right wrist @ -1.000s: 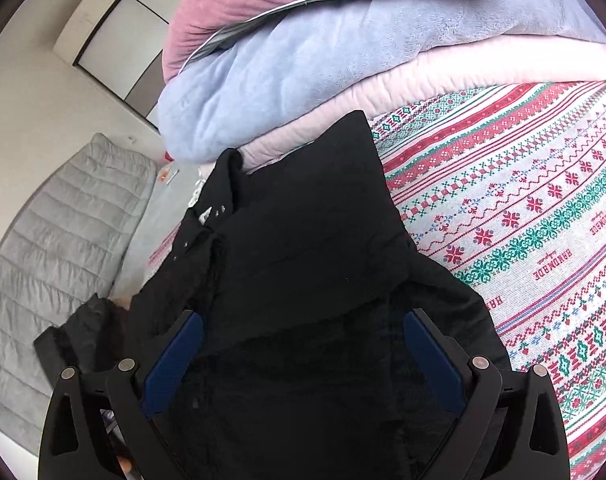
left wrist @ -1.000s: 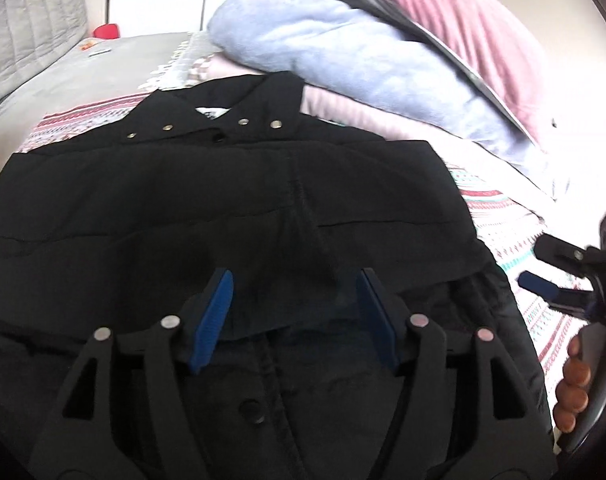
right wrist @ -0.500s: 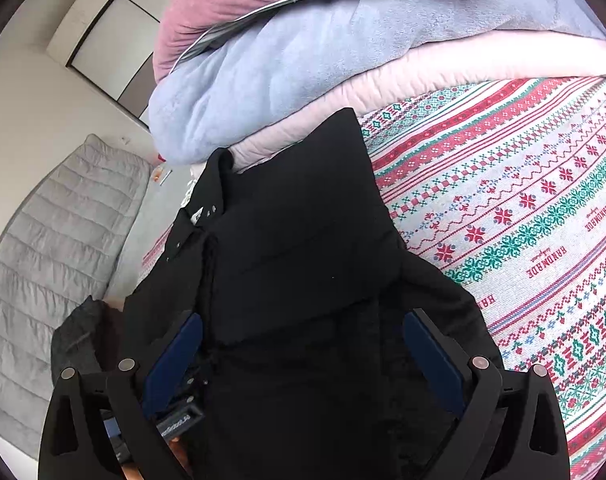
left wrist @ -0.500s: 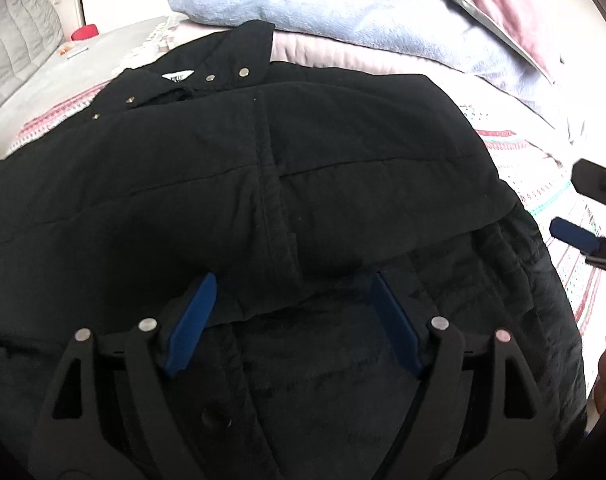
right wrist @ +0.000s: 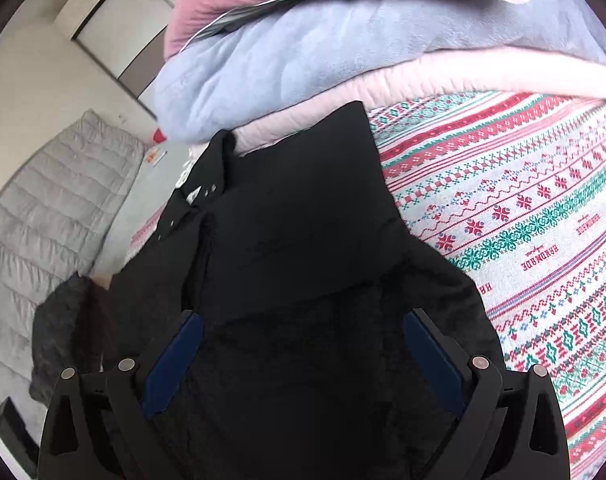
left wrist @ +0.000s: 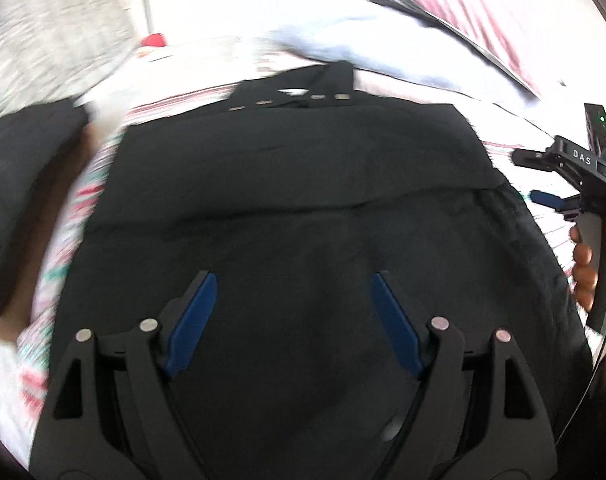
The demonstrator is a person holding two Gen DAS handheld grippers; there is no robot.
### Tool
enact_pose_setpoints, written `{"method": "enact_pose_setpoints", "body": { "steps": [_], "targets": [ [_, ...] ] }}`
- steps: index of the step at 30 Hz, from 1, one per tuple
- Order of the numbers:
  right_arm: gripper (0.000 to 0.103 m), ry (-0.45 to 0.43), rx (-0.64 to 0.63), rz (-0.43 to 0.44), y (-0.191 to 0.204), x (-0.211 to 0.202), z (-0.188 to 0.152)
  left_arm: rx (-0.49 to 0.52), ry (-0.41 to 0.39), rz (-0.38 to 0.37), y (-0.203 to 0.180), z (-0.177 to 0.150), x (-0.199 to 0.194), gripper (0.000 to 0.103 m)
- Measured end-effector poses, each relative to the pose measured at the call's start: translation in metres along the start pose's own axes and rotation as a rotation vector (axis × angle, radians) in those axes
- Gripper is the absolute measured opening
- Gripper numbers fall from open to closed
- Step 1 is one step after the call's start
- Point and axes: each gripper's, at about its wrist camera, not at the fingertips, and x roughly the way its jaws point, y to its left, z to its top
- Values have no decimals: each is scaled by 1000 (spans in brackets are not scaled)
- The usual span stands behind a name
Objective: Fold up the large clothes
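I am holding my left gripper (left wrist: 291,280) with its blue pads spread apart over the black jacket (left wrist: 295,184), gripping nothing. The jacket is lying on the patterned bedspread (right wrist: 523,208), its snap-button collar (right wrist: 199,200) pointing toward the piled blankets (right wrist: 303,64). My right gripper (right wrist: 303,320) is hanging above the jacket too, jaws wide and empty.

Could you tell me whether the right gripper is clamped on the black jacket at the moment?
No, the right gripper is open, its blue fingers spread wide over the black jacket.
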Motion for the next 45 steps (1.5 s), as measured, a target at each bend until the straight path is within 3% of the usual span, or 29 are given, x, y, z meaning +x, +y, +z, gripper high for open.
{"method": "enact_pose_setpoints", "body": {
  "steps": [6,10,14,17,22,25,27,30,36,40,45],
  "targets": [
    [101,27,-166,-43,31,-13,-30,-131,14,87,89,-59,-32,80],
    [101,76,-262,-75,47,-20,-67,-232,27,99,132,-100,-43,80],
    [101,75,-304,-86,37,-55,-104,-316,30,98,169,-142,-58,80],
    [99,5,-237,-33,0,-103,-129,-360,28,108,191,-170,-73,80],
    [88,-19,-13,13,-83,-158,-187,-393,7,73,209,-195,-94,74],
    [68,-17,192,49,-131,-179,-226,-408,2,36,211,-209,-101,64],
    [49,-52,279,111,-146,-193,-242,-415,25,-6,213,-217,-99,43],
    [48,-77,265,68,-144,-203,-257,-459,42,-62,217,-228,-97,32],
    [48,-6,353,43,-150,-187,-268,-432,58,-109,205,-227,-90,34],
    [48,51,330,45,-142,-171,-268,-521,90,-162,216,-237,-83,34],
    [48,61,377,68,-144,-162,-269,-493,92,-136,209,-240,-85,35]
  ]
}}
